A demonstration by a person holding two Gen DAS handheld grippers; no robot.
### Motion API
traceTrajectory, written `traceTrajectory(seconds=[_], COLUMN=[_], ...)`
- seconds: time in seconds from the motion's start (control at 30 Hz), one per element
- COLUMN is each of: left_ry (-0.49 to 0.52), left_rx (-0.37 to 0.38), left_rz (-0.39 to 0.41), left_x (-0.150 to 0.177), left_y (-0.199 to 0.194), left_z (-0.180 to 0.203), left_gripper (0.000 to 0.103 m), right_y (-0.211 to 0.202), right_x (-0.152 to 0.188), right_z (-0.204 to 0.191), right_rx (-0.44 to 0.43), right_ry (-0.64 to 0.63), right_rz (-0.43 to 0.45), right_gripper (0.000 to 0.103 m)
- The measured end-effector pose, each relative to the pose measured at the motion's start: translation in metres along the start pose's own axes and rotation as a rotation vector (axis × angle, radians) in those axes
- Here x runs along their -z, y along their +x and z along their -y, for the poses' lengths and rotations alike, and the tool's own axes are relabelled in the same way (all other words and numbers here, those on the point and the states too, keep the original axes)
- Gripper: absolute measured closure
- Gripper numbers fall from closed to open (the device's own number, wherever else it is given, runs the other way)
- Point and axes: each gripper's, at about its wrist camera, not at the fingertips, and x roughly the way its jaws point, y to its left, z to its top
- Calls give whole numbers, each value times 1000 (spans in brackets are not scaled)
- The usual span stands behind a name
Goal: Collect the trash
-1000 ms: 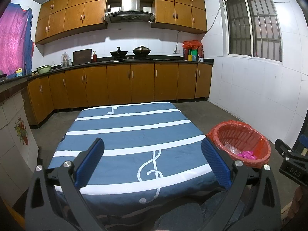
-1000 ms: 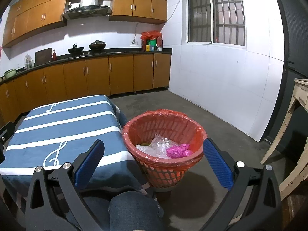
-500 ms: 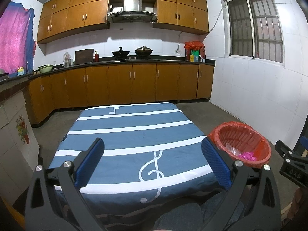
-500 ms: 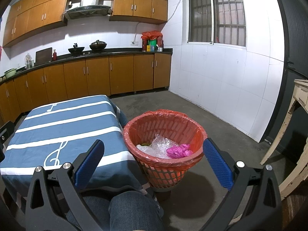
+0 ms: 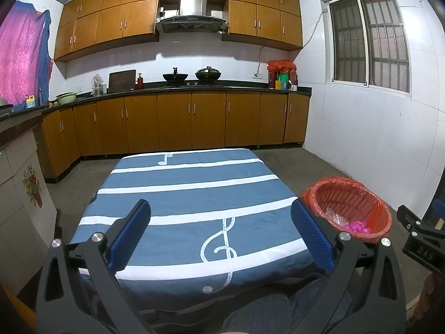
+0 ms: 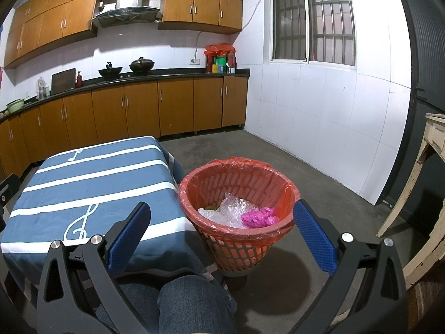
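A red basket (image 6: 244,246) lined with a red bag stands on the floor right of the table; the left wrist view has it (image 5: 333,194) at the right. Inside lie clear crumpled plastic (image 6: 232,210) and a pink wad (image 6: 258,216). My right gripper (image 6: 222,222) is open, held above and before the basket, nothing between its blue pads. My left gripper (image 5: 221,222) is open over the near end of the blue striped tablecloth (image 5: 189,194), holding nothing. No loose trash shows on the cloth.
Wooden cabinets (image 5: 178,122) and a dark counter with pots run along the far wall. A worn pale table (image 6: 428,167) stands at the right. The person's jeans-clad knee (image 6: 192,303) is below the grippers. White tiled wall (image 6: 319,117) behind the basket.
The left wrist view has tilted up slightly, so the table and basket sit lower in it. The right gripper has barely moved. Both stay open.
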Motion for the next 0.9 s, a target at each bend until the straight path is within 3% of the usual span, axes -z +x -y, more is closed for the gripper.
traceTrajectory(seconds=[0.9], left_ry=[-1], left_rx=[1], left_rz=[-2], left_x=[1], left_y=[0], left_z=[2], left_gripper=[4], right_y=[4], right_x=[3], right_z=[2], right_rx=[0], right_ry=[6], right_rz=[-9], right_gripper=[2])
